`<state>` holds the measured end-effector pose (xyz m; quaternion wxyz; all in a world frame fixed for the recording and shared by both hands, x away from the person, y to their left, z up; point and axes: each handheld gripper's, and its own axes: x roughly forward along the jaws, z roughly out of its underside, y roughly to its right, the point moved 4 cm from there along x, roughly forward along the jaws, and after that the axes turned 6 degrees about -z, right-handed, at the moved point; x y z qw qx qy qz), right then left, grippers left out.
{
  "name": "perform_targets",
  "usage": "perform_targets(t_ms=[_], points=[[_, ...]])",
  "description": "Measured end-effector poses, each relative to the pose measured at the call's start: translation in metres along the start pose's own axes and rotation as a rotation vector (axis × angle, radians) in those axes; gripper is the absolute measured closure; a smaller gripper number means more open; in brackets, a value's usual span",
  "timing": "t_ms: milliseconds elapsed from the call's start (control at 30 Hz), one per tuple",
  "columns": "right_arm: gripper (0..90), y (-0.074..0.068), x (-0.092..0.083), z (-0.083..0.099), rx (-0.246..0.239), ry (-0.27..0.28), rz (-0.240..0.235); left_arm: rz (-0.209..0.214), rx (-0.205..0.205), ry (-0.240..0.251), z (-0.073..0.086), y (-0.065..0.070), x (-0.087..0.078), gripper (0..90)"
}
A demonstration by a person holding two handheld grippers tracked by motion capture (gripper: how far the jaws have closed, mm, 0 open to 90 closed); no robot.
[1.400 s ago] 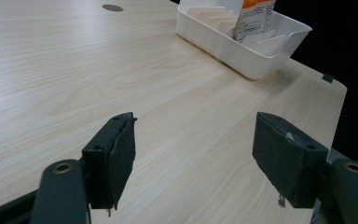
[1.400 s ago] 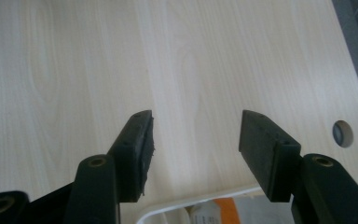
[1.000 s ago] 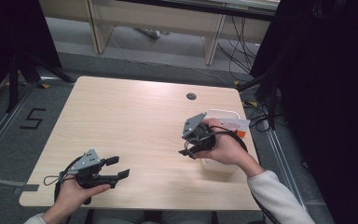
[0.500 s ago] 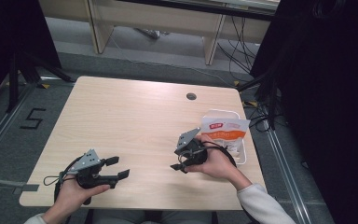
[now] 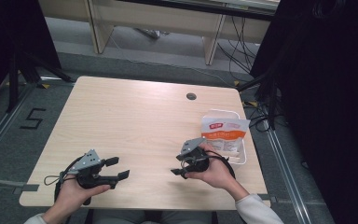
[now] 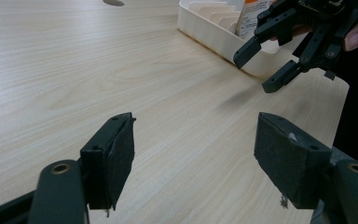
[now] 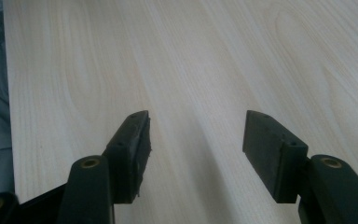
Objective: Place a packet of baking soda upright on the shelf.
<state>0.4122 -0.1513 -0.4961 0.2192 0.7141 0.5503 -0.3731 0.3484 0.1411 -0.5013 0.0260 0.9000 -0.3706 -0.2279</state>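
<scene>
— Nearest the table's front edge, what do you see?

— Two hands, each with a gripper. The left gripper sits low at the near left corner of the wooden table, its jaws spread wide with nothing between them. In the left gripper view the two black pads stand well apart over bare wood.

— And the other one?

— The right gripper is held near the front edge too, right of centre, pointing towards the left. Its jaws are also apart and empty; the right gripper view looks between them at plain tabletop. From the left gripper view you can see it farther off, raised just above the table, beside the tray.

— What tray?

— A white tray lies just behind the right hand, close to the table's right edge. A white and orange packet lies in it, with its top sticking out over the tray's rim.

— Anything farther back?

— A small round hole in the tabletop near the far edge. Beyond the table, grey floor with loose cables.
</scene>
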Motion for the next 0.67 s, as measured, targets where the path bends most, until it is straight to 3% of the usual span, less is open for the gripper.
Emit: perform_targets(t_ms=[33, 67, 167, 233, 367, 667], points=[[43.0, 0.001, 0.001, 0.001, -0.016, 0.01, -0.003, 0.0, -0.001, -0.005, 0.0, 0.0, 0.0, 28.3], [42.7, 0.0, 0.002, 0.003, 0.022, 0.028, 0.006, -0.004, 0.0, -0.01, 0.0, 0.0, 0.0, 28.2], [43.0, 0.001, 0.004, 0.007, 0.024, 0.047, 0.012, -0.005, -0.004, -0.021, 0.001, 0.0, -0.001, 28.1], [43.0, 0.001, 0.004, 0.009, 0.035, 0.063, 0.018, 0.005, 0.021, -0.026, 0.002, -0.002, 0.0, 28.0], [42.9, 0.002, 0.007, 0.01, 0.039, 0.074, 0.025, 0.003, -0.017, -0.016, 0.002, -0.002, -0.001, 28.2], [42.2, 0.0, 0.011, 0.011, 0.035, 0.063, 0.013, 0.005, -0.014, -0.011, 0.001, -0.003, -0.001, 28.4]])
